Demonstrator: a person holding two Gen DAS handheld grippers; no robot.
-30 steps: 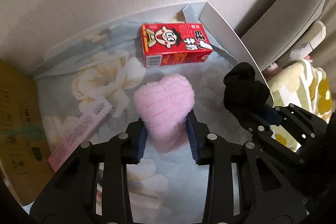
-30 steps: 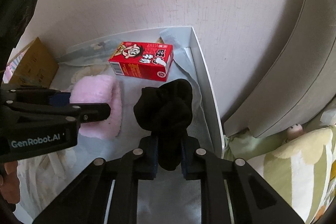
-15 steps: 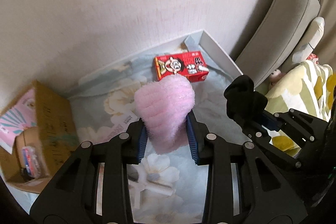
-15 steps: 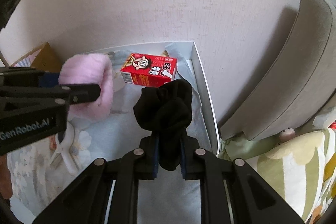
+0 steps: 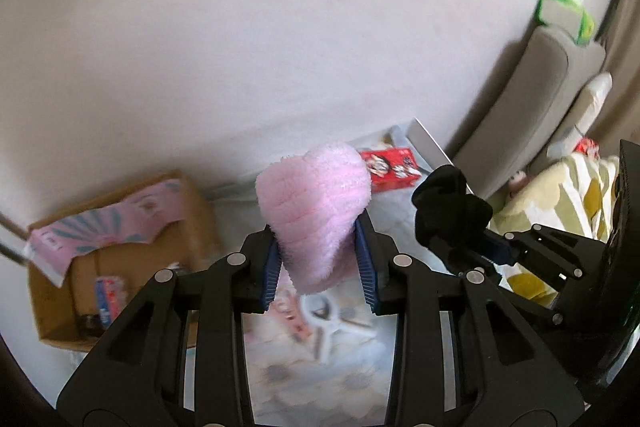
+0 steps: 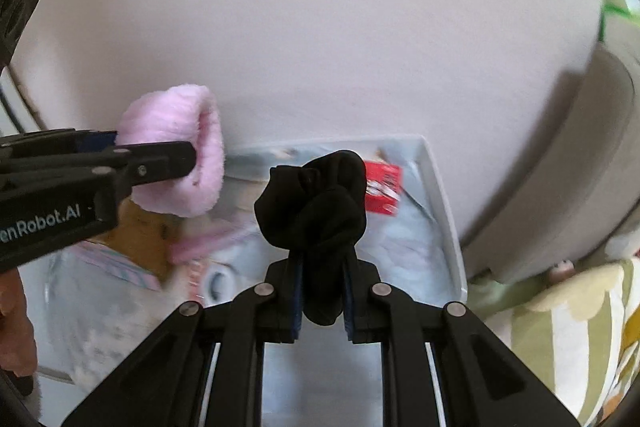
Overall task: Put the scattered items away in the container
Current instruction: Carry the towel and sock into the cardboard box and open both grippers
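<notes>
Lifting both tongs away from the bed, you now hold the fluffy pink sock (image 5: 314, 203) in the left gripper (image 5: 318, 267) and the balled black sock (image 6: 314, 203) in the right gripper (image 6: 322, 287), both above the floral sheet (image 5: 320, 379); the brown cardboard box (image 5: 120, 259) has come into view at left, ready to receive them.

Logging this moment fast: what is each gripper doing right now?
Left gripper: jaws shut on the pink fluffy sock.
Right gripper: jaws shut on the black sock bundle.
</notes>
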